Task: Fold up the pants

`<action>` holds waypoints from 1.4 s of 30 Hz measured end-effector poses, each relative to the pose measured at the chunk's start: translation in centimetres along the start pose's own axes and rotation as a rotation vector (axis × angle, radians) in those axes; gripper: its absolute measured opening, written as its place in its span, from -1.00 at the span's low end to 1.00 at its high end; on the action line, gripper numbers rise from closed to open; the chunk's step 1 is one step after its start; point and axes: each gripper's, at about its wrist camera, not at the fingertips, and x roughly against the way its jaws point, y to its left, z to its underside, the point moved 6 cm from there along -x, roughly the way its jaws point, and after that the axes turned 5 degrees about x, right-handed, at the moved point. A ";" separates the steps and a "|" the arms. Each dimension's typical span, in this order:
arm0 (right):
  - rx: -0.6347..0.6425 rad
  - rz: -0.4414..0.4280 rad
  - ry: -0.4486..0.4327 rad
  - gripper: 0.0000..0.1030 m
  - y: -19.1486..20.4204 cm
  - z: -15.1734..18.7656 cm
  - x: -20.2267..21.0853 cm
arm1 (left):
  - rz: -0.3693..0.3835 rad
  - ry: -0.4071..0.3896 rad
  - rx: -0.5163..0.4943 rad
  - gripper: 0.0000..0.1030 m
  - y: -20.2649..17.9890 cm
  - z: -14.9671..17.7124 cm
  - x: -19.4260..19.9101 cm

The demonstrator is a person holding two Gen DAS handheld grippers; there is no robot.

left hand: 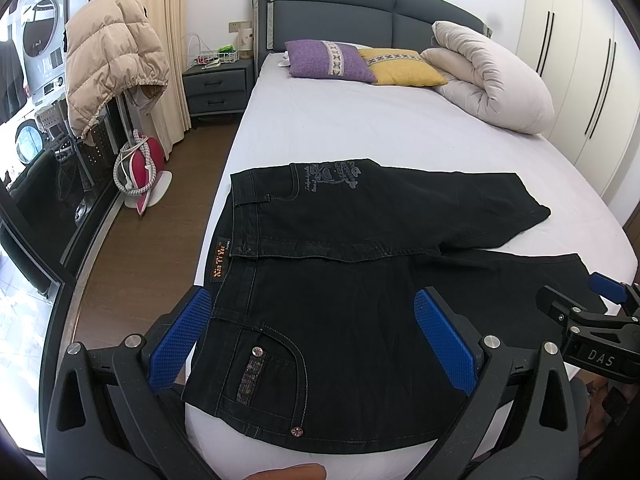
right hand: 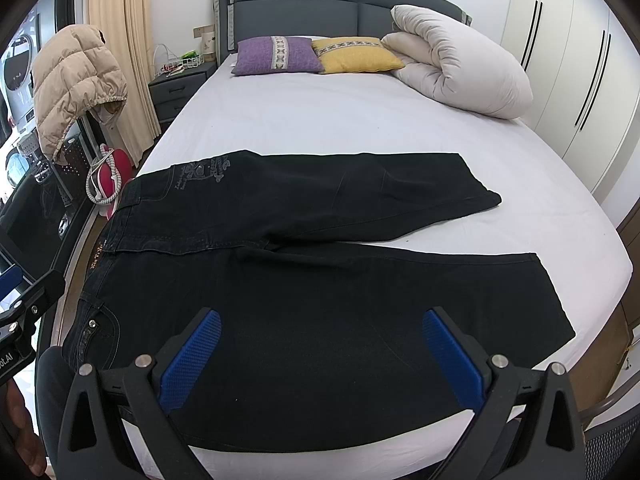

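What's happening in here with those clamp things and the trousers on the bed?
A person is holding a two-finger gripper in each hand and is about to fold a pair of black pants, which lies spread flat on the bed, both legs apart and nothing folded yet. The left gripper hovers open over the waist and pocket end; the right gripper hovers open over the nearer leg. Neither has hold of the cloth.

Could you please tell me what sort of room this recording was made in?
Most likely a home bedroom: a bed with a padded grey headboard, a grey two-drawer nightstand beside it, and white built-in wardrobe doors along the wall.
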 end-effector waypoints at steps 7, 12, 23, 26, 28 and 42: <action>0.000 0.000 0.000 1.00 0.0 0.0 0.0 | 0.001 0.000 0.000 1.00 0.0 0.0 0.0; 0.000 0.000 0.001 1.00 0.0 0.0 0.0 | 0.000 0.001 0.001 1.00 0.0 0.0 -0.1; 0.000 -0.001 0.000 1.00 0.1 0.1 0.0 | -0.007 0.002 -0.002 1.00 0.0 0.5 -0.1; -0.001 -0.003 0.002 1.00 0.2 0.1 -0.1 | -0.009 0.003 -0.002 1.00 0.1 0.6 -0.1; -0.001 -0.004 0.002 1.00 0.4 0.2 -0.1 | -0.010 0.006 -0.001 1.00 0.1 0.6 -0.1; -0.013 -0.088 0.003 1.00 0.2 -0.1 -1.7 | 0.170 0.070 0.064 1.00 1.7 -0.7 -3.9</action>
